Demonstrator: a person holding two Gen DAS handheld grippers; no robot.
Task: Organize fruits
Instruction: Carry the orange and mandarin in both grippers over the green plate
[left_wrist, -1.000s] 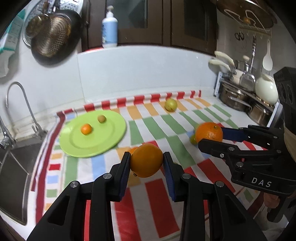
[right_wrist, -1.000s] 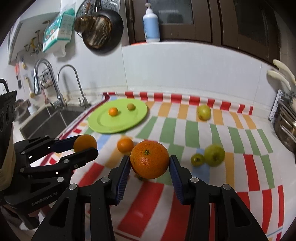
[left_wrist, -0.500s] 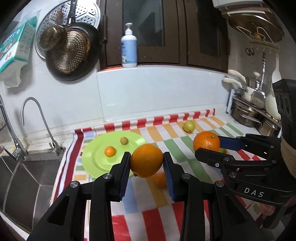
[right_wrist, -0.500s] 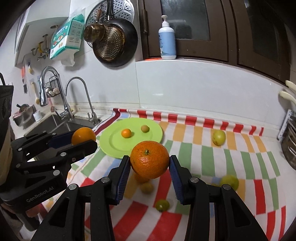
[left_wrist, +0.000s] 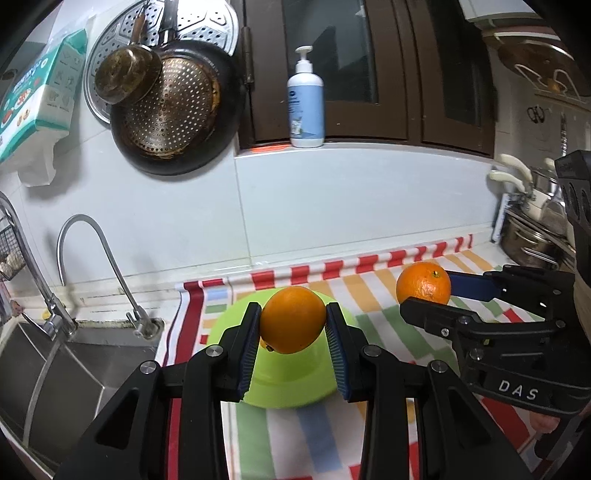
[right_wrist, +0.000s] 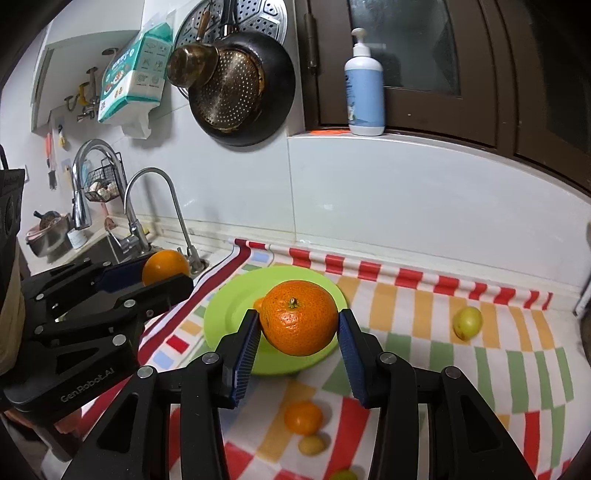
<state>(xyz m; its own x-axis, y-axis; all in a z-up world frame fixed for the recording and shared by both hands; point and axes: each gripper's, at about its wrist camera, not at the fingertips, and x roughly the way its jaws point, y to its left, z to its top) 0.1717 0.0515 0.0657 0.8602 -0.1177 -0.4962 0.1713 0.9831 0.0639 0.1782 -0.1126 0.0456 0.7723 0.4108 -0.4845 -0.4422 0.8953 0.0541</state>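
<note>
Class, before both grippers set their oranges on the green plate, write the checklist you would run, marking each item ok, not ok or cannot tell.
1. Left gripper clamps its smooth orange: ok.
2. Right gripper clamps its stemmed orange: ok.
3. Green plate lies ahead of both: ok.
4. Free room on the plate: cannot tell, the oranges hide its middle.
5. Grippers apart from each other: ok.
6. All fruit gathered: not ok, a yellow-green fruit and a small orange lie on the striped cloth.

Both fisheye views look forward and slightly down from just behind their own hand-held gripper toward the tiled back wall. Each shows the green plate (left_wrist: 291, 391) (right_wrist: 221, 317) at centre, the striped surface (left_wrist: 373, 291) (right_wrist: 424, 332), and the soap bottle (left_wrist: 306, 107) (right_wrist: 365, 92) above.
</note>
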